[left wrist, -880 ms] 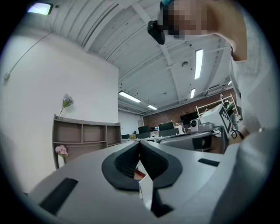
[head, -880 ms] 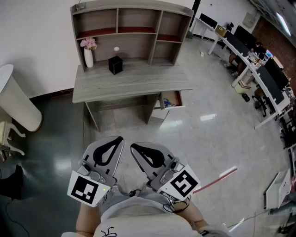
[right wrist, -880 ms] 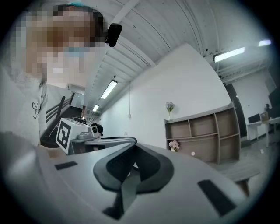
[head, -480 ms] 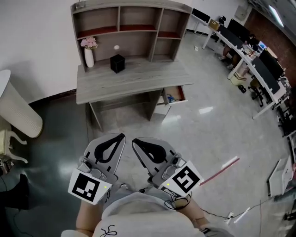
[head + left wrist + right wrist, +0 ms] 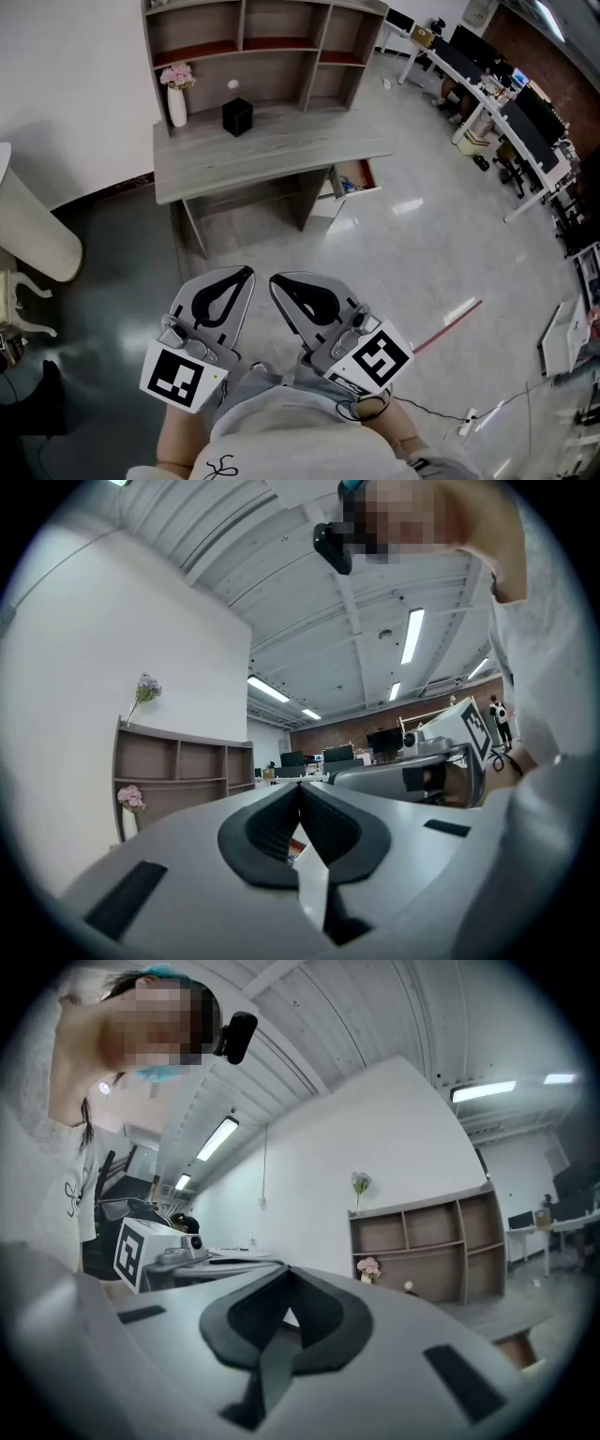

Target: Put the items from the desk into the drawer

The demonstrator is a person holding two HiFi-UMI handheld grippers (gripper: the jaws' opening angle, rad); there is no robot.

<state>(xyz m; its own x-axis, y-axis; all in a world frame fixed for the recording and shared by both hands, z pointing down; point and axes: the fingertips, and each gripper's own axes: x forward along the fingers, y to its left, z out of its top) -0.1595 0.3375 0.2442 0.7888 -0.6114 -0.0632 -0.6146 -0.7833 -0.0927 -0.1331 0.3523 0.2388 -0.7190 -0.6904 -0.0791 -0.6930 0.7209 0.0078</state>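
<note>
Bright, even light from ceiling strips [image 5: 410, 636], floor [image 5: 409, 204] glare, fisheye vignette.

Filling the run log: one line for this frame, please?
stage: not at desk yet | left gripper: shut, empty | right gripper: shut, empty | desk: box, vase on it | drawer: open

I see my left gripper [image 5: 246, 273] and right gripper [image 5: 276, 280] as pale grey shells with black teardrop pads, each bearing a black-and-white marker cube [image 5: 178, 380]. White shirt [image 5: 300, 441], black squiggle print; thin black cable [image 5: 370, 410].
</note>
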